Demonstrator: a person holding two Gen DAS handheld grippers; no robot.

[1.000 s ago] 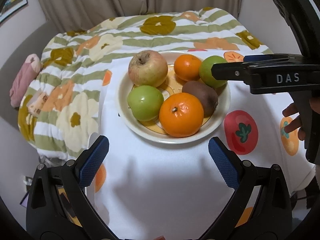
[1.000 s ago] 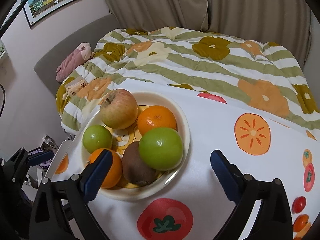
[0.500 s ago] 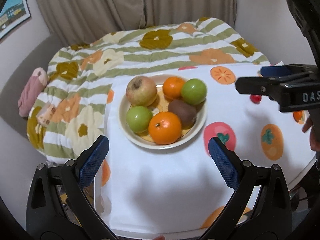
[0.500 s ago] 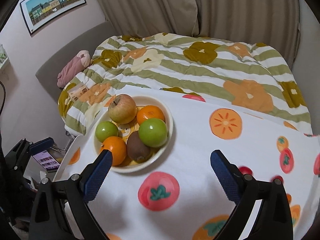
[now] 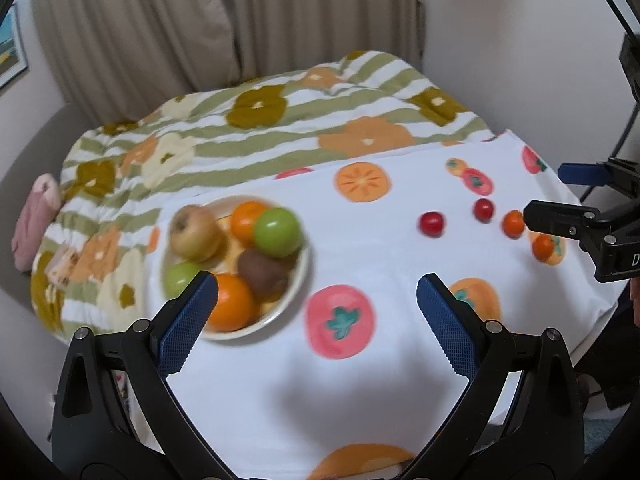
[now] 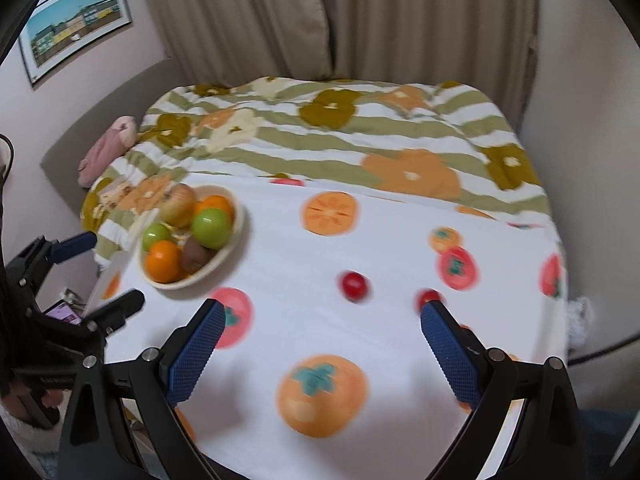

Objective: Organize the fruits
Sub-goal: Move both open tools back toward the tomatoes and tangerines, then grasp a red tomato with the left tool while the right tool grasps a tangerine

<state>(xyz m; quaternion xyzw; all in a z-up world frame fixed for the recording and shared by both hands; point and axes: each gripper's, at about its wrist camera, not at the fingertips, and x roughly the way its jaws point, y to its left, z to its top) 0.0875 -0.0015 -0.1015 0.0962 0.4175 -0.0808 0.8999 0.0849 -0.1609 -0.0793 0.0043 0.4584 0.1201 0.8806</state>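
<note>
A cream bowl (image 5: 298,280) on the white fruit-print tablecloth holds an apple (image 5: 194,232), two oranges, two green apples and a kiwi; it also shows in the right wrist view (image 6: 236,236). Small loose fruits lie to its right: a red one (image 5: 431,224), another red one (image 5: 483,210) and two orange ones (image 5: 513,224). In the right wrist view a red one (image 6: 354,286) lies ahead and another (image 6: 428,298) sits by the right finger. My left gripper (image 5: 316,320) is open and empty above the cloth. My right gripper (image 6: 320,344) is open and empty.
A striped floral duvet (image 5: 260,120) covers the bed behind the table. A pink item (image 5: 36,216) lies at its left end. Curtains (image 6: 320,20) hang behind. The table edge curves at the right (image 5: 592,320). A phone (image 6: 62,314) sits low left.
Both grippers have pulled back and swung right from the bowl. The bowl now sits further left and smaller, and the small loose fruits have come into view.
</note>
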